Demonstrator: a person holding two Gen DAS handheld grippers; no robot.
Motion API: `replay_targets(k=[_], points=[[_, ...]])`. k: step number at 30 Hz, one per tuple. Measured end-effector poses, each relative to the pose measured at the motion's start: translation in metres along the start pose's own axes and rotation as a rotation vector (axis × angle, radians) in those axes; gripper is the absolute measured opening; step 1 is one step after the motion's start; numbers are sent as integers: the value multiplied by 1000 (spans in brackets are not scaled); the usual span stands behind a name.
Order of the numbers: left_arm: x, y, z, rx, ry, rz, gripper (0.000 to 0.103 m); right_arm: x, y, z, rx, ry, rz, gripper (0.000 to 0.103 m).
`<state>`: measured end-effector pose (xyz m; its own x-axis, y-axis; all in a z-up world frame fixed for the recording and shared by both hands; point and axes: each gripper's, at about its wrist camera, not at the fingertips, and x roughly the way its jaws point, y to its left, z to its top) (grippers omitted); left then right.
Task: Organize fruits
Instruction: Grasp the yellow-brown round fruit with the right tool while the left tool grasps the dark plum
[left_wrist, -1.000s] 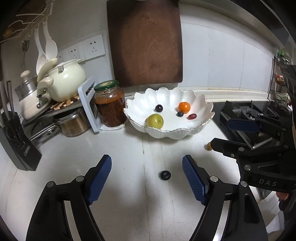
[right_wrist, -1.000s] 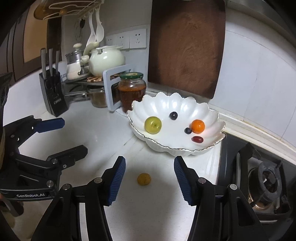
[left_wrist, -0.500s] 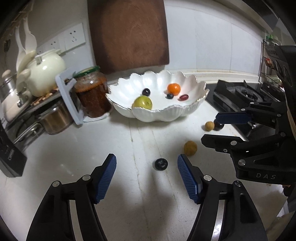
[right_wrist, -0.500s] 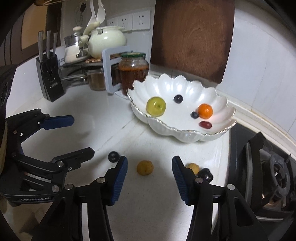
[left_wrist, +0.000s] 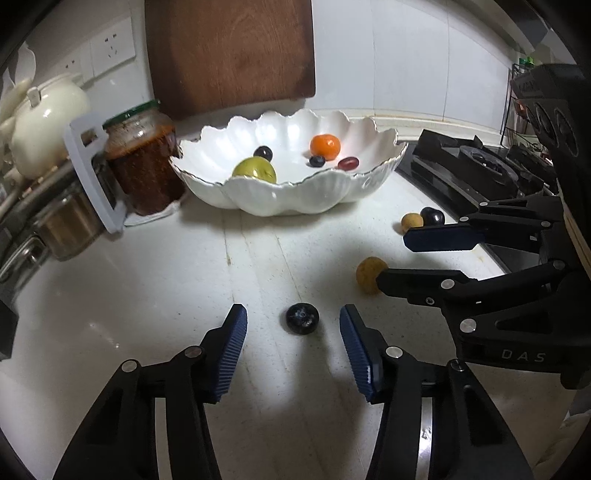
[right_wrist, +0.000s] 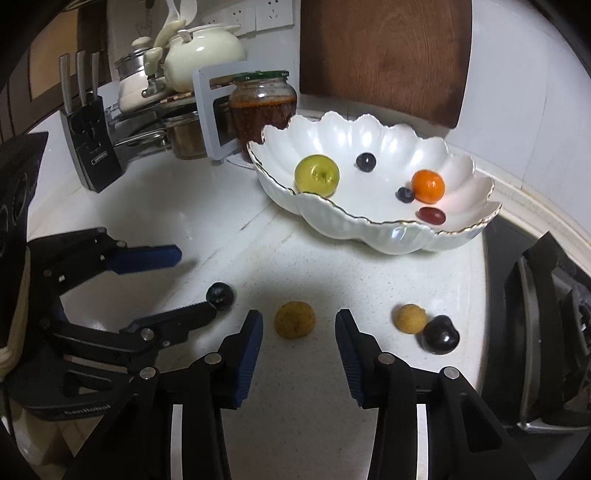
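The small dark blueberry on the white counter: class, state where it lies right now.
In the left wrist view the small dark blueberry lies on the white counter between the open left tongs, left of the round tan fruit, before the white scalloped bowl.

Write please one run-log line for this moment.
left gripper: open, around blueberry | right gripper: open, around tan fruit | bowl: five fruits inside | counter: four fruits
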<state>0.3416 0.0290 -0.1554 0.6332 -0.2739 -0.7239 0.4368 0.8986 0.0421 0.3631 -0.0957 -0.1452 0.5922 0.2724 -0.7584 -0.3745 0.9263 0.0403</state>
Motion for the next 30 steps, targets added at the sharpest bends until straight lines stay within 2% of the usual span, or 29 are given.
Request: replay_targets(k=[4,7,14,17,19,21,30], points=[[9,1,-2,-6,22,-15,45,7,-1,0,5,9,7,42],[15,3,-1,-24,44,-29,42,12,-3,-1,8,18,17,38],[23,3,0,-30,75,-40,33,20,-5,-1,29,32,43,38],[25,3,-1,-35,84,-39,31,23,-5,-2,31,44,53,32],[25,2,0,-29,83,-37,30,25,-6,-1,38,47,58,32],[26,1,0,-24,82,-37,23,27,-7,-2,44,53,65,29],[20,3,1,-60,73,-15,23,20,-4,-4,35,39,62,29]])
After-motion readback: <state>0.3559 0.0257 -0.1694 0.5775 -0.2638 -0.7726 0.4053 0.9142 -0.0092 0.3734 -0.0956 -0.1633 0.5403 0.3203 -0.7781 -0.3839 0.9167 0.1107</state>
